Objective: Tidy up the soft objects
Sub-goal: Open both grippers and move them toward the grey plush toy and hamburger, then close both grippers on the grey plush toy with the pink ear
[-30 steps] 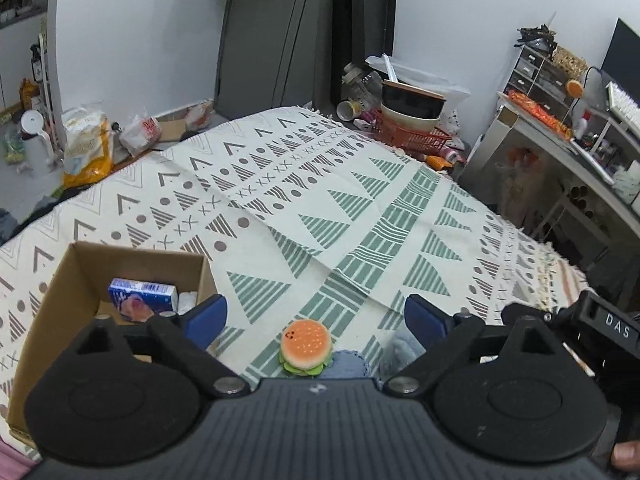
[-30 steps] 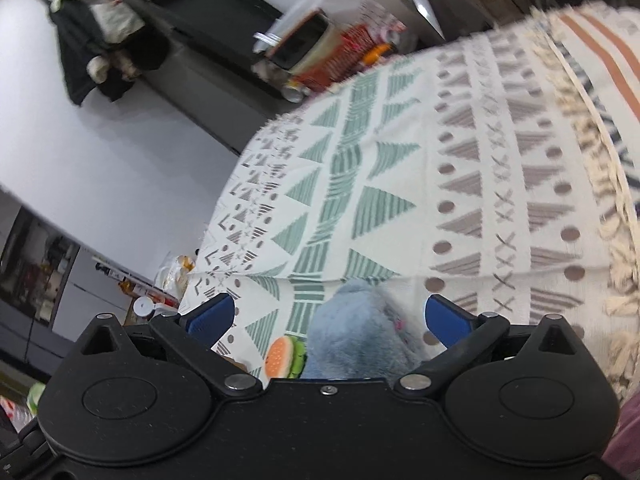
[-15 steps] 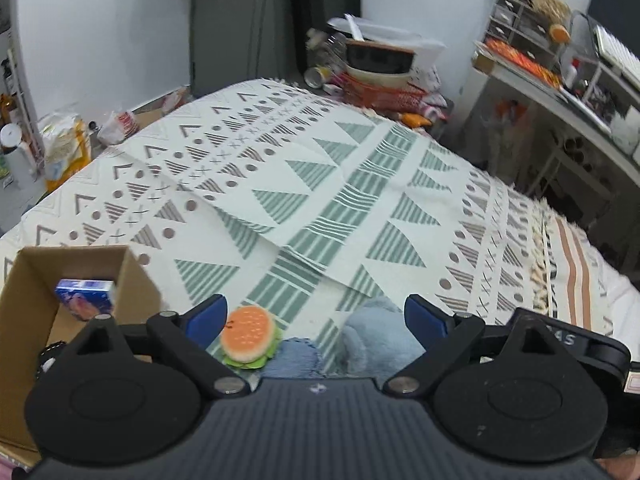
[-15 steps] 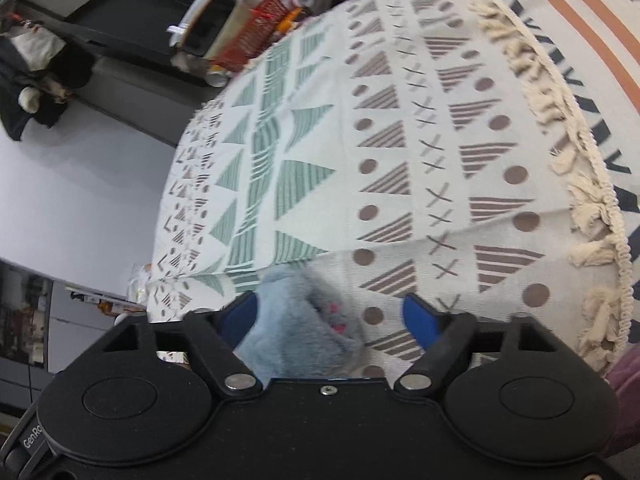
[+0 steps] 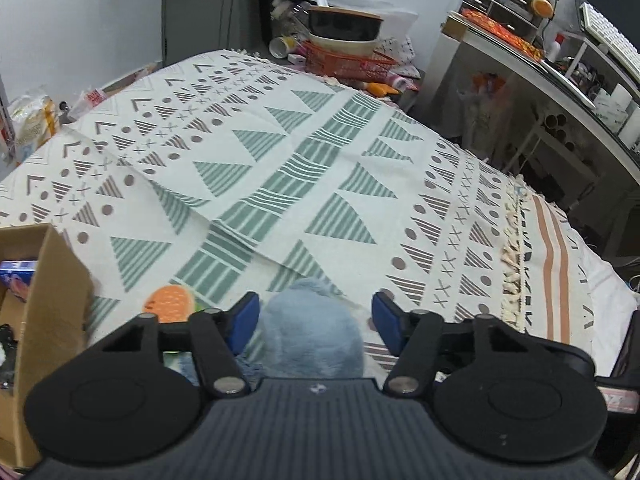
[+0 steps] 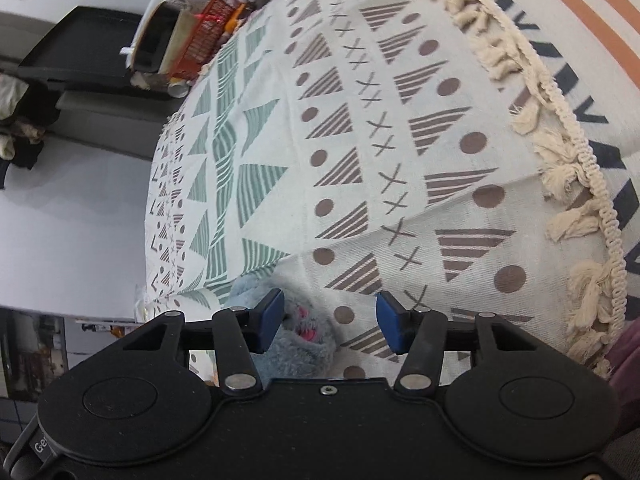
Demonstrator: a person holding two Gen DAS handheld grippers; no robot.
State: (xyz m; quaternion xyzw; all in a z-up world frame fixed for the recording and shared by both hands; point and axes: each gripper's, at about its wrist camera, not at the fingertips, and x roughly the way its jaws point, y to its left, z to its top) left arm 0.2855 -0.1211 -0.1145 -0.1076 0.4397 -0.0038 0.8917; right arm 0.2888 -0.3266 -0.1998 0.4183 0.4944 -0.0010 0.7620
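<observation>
From twelve to three o'clock of the left gripper (image 5: 316, 316) the patterned blanket (image 5: 280, 168) lies bare, so there is open passage. At nine o'clock the cardboard box (image 5: 52, 292) wall blocks the way, with the burger toy (image 5: 170, 303) beside it. The blue plush (image 5: 316, 340) fills the gap between the jaws.

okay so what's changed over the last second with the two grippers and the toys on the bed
The left gripper swung right, off the burger toy, and now straddles the blue plush, its jaws narrower but still open. The right gripper closed in on the same plush, also narrower and open. Neither has gripped. Burger, plush and box stayed put.
</observation>
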